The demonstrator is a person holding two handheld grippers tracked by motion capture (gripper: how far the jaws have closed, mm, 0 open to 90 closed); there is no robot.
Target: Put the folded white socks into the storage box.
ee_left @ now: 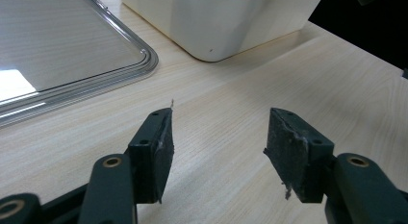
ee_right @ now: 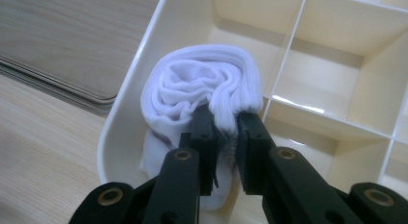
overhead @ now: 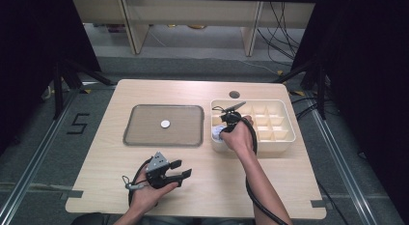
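The rolled white cotton sock (ee_right: 202, 89) sits in the near left corner compartment of the cream plastic divided organiser box (ee_right: 337, 80), against its outer wall. The right claw (ee_right: 226, 132) pinches a fold of the sock's edge between its 2 black pads. The box stands on the pale wooden desk (overhead: 202, 186), just beside a clear rectangular plastic tray (overhead: 144, 131) with 1 small white disc (overhead: 165, 123) on it. The left claw (ee_left: 219, 147) rests low over the bare desk, gaping wide and gripping nothing.

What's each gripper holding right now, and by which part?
The right gripper pinches the rolled white sock by its folded edge, inside the corner cell of the organizer. The left gripper holds nothing.
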